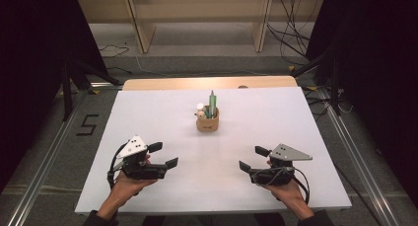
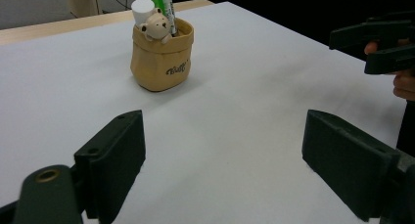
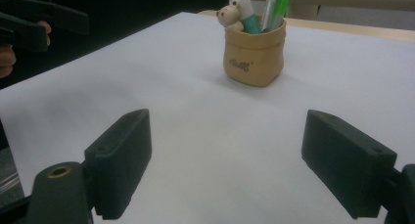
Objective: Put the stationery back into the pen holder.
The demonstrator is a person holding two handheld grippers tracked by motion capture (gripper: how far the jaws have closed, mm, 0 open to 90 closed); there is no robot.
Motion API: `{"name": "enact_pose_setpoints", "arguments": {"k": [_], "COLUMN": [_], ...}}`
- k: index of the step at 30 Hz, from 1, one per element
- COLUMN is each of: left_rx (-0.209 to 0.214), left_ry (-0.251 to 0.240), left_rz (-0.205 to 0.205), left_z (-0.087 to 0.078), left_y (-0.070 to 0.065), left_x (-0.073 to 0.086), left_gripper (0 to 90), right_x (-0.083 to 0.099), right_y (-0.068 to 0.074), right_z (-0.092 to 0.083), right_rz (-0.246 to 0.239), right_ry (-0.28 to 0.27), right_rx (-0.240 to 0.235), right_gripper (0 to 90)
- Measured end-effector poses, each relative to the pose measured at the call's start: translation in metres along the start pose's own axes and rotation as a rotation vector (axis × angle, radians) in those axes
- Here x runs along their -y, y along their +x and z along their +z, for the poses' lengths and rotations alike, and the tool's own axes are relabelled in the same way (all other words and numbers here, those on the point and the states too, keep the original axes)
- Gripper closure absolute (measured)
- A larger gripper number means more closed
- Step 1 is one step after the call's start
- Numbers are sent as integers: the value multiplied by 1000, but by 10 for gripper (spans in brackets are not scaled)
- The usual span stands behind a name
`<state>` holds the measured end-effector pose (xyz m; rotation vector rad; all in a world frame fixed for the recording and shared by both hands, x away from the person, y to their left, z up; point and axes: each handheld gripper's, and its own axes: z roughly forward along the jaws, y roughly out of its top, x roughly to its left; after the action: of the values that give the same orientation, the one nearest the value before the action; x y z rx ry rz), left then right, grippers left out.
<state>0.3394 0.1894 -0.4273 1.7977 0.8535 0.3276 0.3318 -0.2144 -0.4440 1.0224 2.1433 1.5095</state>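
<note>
A tan pen pot (image 1: 207,122) stands upright on the white table (image 1: 148,112), a little beyond the middle and well apart from both grippers. It holds green pens (image 1: 212,103) and a white-capped marker (image 1: 200,107), and a small bear figure (image 2: 155,26) leans on its rim. Nothing else lies on the sheet between the pot and the grippers.

The left gripper (image 1: 167,156) rests low at the near left, jaws spread wide and holding nothing. The right gripper (image 1: 252,159) sits at the near right, likewise spread and empty. Both point inward toward the pot.

Beyond the far edge are a wooden strip of tabletop, grey floor with loose cables (image 1: 291,38) and the legs of a wooden frame (image 1: 139,28).

The high view gives the layout but leaves the pot small. The left gripper view shows the bear's face and dark lettering on the pot's front, with the right gripper at its right edge. The right gripper view shows a teal marker body (image 3: 250,19) beside the bear.
</note>
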Motion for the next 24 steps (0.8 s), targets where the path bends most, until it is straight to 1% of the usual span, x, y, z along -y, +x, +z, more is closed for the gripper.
{"name": "enact_pose_setpoints", "arguments": {"k": [4, 8, 12, 24], "left_rx": [0, 2, 5, 3], "left_ry": [-2, -8, -7, -5], "left_rz": [1, -7, -3, -2], "left_z": [0, -1, -1, 0], "left_y": [0, 0, 0, 0], "left_x": [0, 0, 0, 0], "left_gripper": [155, 156, 155, 155], "right_x": [-1, -2, -2, -2], "right_y": [-1, -2, -3, -3], "right_z": [-1, -3, -3, -2], "right_rz": [7, 7, 15, 9], "right_ry": [-9, -23, -21, -16], "right_rx": [3, 6, 9, 7], "right_gripper": [197, 197, 197, 196]}}
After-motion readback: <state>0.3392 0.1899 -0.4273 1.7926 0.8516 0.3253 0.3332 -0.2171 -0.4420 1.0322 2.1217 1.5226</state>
